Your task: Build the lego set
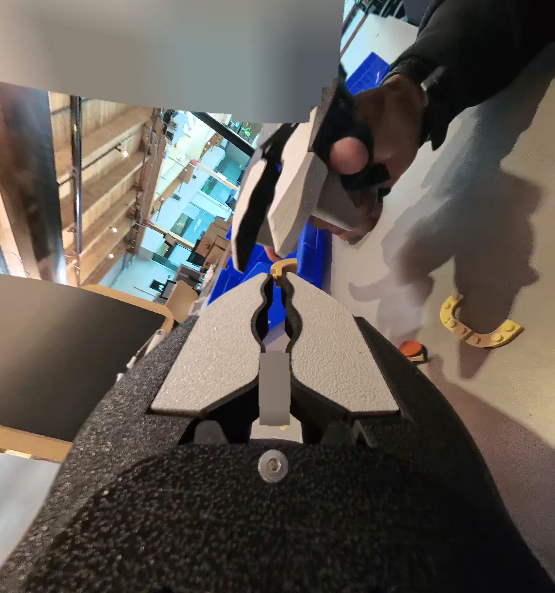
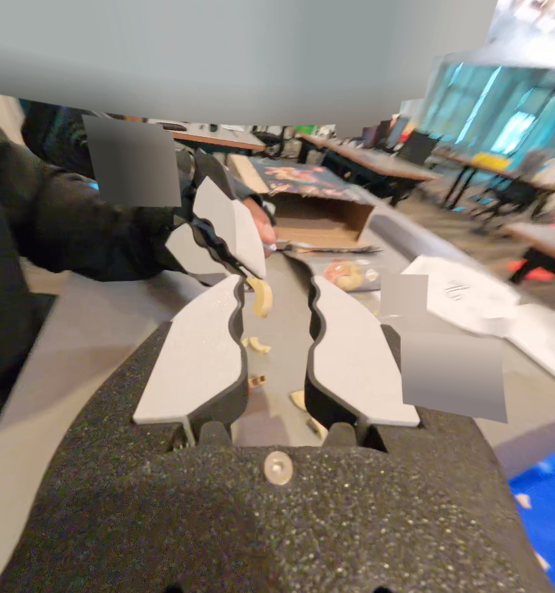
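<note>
Clutter across pale counter (image 1: 526,256): curved yellow studded piece (image 1: 472,327), orange round bit (image 1: 411,348), small yellow scraps (image 2: 257,345). Blue bins (image 1: 311,253) beyond left tool (image 1: 277,282), contents hidden. Open cardboard box (image 2: 321,221) behind, inside looks bare, blurred. Left tool clamped on end of yellow curved piece (image 2: 261,300), held above counter. Right tool (image 2: 276,282) spread wide, gripping nothing, just beside that piece.

The grippers' fingers (image 1: 330,349) are showing a matt, grainy grey plastic face over smooth black pads, seated in a coarse, speckled black body with a shiny metal screw (image 1: 273,465). The curved yellow piece (image 1: 281,268) is looking like smooth plastic; another studded arc (image 1: 472,333) is lying on the matt pale table (image 1: 526,224). A brown cardboard box (image 2: 321,218) is looking dull and papery.
</note>
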Demonstrator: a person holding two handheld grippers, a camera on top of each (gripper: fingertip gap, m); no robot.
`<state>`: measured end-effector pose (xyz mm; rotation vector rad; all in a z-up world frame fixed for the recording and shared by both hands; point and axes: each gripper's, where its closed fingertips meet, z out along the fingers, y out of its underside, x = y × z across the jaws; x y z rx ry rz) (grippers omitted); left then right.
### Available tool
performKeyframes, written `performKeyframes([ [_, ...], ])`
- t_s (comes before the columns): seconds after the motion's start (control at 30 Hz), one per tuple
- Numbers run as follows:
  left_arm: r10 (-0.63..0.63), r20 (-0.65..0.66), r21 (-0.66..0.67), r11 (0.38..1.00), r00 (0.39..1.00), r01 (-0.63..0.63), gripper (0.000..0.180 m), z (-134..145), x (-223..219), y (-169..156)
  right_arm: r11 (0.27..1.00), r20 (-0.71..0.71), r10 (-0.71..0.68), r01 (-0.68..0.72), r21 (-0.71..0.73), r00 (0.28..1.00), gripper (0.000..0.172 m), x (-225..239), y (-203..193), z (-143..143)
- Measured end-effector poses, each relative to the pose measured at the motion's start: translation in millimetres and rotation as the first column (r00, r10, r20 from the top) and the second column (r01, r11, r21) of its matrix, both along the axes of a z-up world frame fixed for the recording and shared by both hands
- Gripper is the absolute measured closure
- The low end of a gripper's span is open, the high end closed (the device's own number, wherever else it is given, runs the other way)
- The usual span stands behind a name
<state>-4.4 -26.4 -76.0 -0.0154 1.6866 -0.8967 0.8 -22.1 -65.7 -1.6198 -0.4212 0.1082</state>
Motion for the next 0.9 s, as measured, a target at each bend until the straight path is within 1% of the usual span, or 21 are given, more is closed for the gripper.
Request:
performKeyframes([
  [0.1, -0.016, 0.042, 0.038, 0.999, 0.999, 0.014, 0.176, 0.7, -2.8, -1.2, 0.989, -0.113, 0.095, -0.107, -0.106, 0.989, 0.141, -5.8, -1.6, -14.0],
  [0.23, -0.052, 0.057, 0.089, 0.995, 0.997, 0.047, 0.176, -3.8, -6.1, -5.3, 0.962, -0.208, 0.177, -0.213, -0.168, 0.962, 0.145, -15.0, -6.8, -24.3],
  [0.43, -0.1, 0.042, 0.164, 0.982, 0.994, 0.092, 0.176, -16.3, -9.5, -11.7, 0.935, -0.262, 0.22, -0.279, -0.217, 0.94, 0.15, -19.8, -10.1, -32.6],
  [0.53, -0.113, 0.032, 0.182, 0.978, 0.993, 0.105, 0.176, -20.3, -10.6, -14.2, 0.922, -0.262, 0.235, -0.3, -0.246, 0.936, 0.162, -22.2, -12.2, -39.0],
  [0.6, -0.11, 0.009, 0.177, 0.978, 0.994, 0.106, 0.176, -24.0, -9.2, -13.9, 0.922, -0.247, 0.223, -0.287, -0.262, 0.943, 0.162, -19.9, -12.2, -42.8],
  [0.67, -0.088, -0.066, 0.128, 0.987, 0.994, 0.096, 0.174, -30.7, -3.9, -11.9, 0.927, -0.207, 0.194, -0.248, -0.28, 0.959, 0.162, -12.5, -11.8, -47.3],
  [0.73, -0.06, -0.2, 0.07, 0.995, 0.978, 0.075, 0.167, -42.4, 1.9, -7.3, 0.937, -0.187, 0.157, -0.206, -0.283, 0.97, 0.162, -1.7, -13.3, -48.4],
  [0.77, -0.031, -0.277, 0.05, 0.998, 0.96, 0.046, 0.162, -50.2, 5.9, -3.3, 0.942, -0.185, 0.137, -0.186, -0.278, 0.973, 0.162, 4.3, -14.4, -47.7],
  [0.8, 0.004, -0.351, 0.043, 0.999, 0.936, 0.011, 0.159, -58.7, 9.9, 1.1, 0.947, -0.185, 0.115, -0.164, -0.276, 0.976, 0.162, 10.6, -15.5, -47.5],
  [0.87, 0.084, -0.501, 0.056, 0.996, 0.861, -0.065, 0.153, -78.2, 15.7, 10.2, 0.952, -0.18, 0.08, -0.129, -0.278, 0.98, 0.162, 20.6, -17.5, -48.3],
  [0.9, 0.108, -0.55, 0.067, 0.994, 0.828, -0.085, 0.152, -85.1, 16.6, 12.8, 0.953, -0.175, 0.071, -0.118, -0.279, 0.982, 0.162, 23.6, -18.4, -48.8],
])
